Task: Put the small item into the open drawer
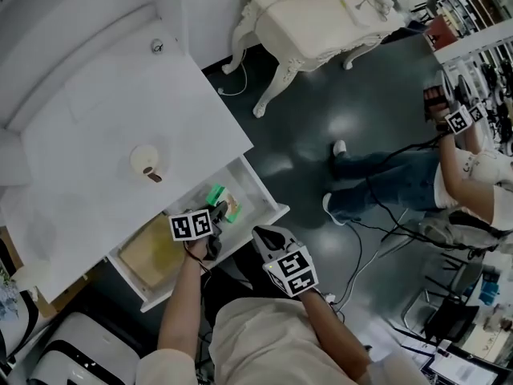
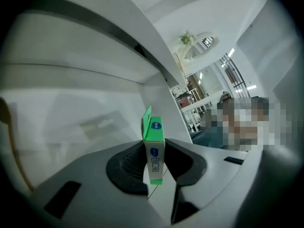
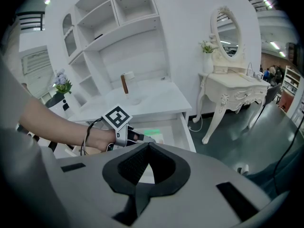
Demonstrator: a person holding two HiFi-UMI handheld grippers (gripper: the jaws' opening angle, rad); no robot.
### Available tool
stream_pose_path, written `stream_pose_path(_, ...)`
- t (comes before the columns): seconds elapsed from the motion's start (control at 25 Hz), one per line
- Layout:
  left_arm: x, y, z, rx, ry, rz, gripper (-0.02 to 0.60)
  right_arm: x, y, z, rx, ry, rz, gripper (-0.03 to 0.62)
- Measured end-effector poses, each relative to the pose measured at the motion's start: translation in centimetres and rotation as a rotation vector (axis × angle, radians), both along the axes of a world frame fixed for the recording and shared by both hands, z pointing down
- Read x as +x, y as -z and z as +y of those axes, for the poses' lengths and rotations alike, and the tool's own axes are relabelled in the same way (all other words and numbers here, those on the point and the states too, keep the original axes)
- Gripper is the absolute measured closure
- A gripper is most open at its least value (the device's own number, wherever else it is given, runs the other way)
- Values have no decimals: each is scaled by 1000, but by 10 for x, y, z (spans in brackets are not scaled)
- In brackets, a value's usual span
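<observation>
A small green box stands upright between the jaws of my left gripper, which is shut on it. In the head view the left gripper is over the front of the open white drawer, with the green box above the drawer's inside. The right gripper view also shows the left gripper at the drawer. My right gripper hangs just in front of the drawer's front edge. Its jaws are shut with nothing between them.
A tan pad and a small pale packet lie in the drawer. A white cup with a brown stick stands on the white desk. An ornate white dressing table and a seated person are to the right.
</observation>
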State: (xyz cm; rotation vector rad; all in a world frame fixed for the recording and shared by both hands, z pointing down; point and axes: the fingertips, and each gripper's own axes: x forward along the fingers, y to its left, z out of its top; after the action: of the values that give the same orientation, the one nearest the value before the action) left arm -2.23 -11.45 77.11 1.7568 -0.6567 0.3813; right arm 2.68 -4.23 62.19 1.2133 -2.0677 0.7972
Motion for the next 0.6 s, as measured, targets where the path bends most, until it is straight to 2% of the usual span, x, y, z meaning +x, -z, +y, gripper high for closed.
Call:
stream_pose_path(0.32, 0, -12, -2, -58, 31, 8, 470, -1, -10, -1, -25, 14, 4, 569)
stream_pose_path(0.6, -5, -21, -4, -73, 51, -31, 442, -3, -15, 5, -36, 23, 13, 569)
